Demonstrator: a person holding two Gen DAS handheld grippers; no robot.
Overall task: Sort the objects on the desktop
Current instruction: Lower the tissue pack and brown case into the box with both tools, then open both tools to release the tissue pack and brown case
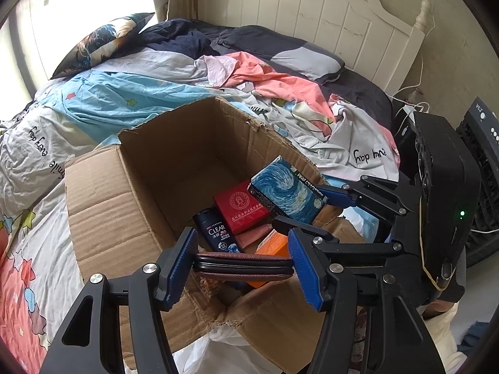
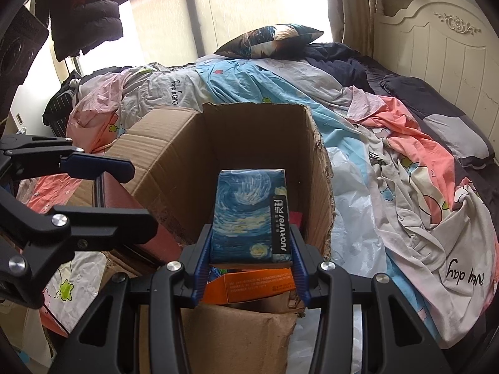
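**Two items held over a crowded box**

Both loads risked landing badly: the cardboard box (image 1: 131,187) already held a shampoo bottle (image 1: 218,230), a red case (image 1: 241,207) and an orange carton (image 1: 273,244), so a release could have left something tilted or sliding. The left gripper (image 1: 244,263) pinched a brown wallet (image 1: 243,266) above the near rim. The right gripper (image 2: 249,260) clamped a tissue pack (image 2: 249,215), printed with blue swirls, over the opening.
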